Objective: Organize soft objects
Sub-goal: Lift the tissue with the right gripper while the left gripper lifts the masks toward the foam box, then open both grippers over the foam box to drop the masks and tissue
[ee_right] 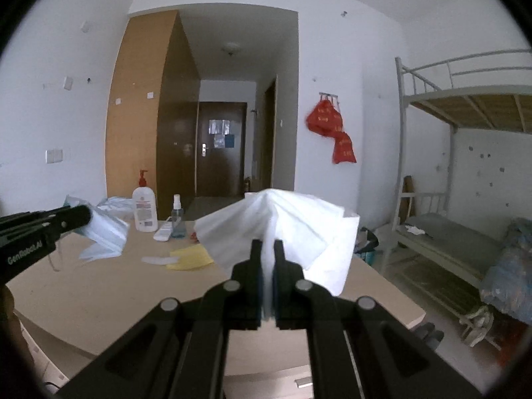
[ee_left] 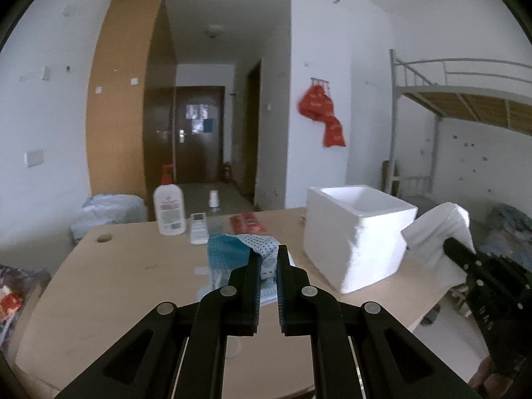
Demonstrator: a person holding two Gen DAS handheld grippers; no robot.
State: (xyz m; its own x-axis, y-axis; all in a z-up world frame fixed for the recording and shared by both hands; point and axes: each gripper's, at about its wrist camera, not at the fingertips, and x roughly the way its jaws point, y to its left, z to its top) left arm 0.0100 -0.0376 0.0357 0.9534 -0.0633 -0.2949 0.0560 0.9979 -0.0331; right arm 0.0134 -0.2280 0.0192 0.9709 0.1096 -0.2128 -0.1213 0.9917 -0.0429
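Observation:
In the left wrist view, my left gripper (ee_left: pixel 268 252) is shut on a blue and white dotted cloth (ee_left: pixel 232 249), which hangs above the wooden table (ee_left: pixel 116 282). A white foam box (ee_left: pixel 355 236) stands open-topped to its right. Beyond the box, my right gripper (ee_left: pixel 447 244) carries a white cloth (ee_left: pixel 439 229). In the right wrist view, the right gripper (ee_right: pixel 269 244) is shut on that folded white cloth (ee_right: pixel 292 229), held up over the table (ee_right: pixel 116 286). The left gripper (ee_right: pixel 87 215) shows at the left edge with the pale blue cloth (ee_right: pixel 103 232) draped from it.
A lotion bottle (ee_right: pixel 144 207), a spray bottle (ee_right: pixel 176 216) and a white remote (ee_right: pixel 163 232) stand at the table's far side. A yellow cloth (ee_right: pixel 191 257) lies mid-table. Red packets (ee_left: pixel 247 223) lie behind the dotted cloth. A metal bunk bed (ee_right: pixel 459 232) is at the right.

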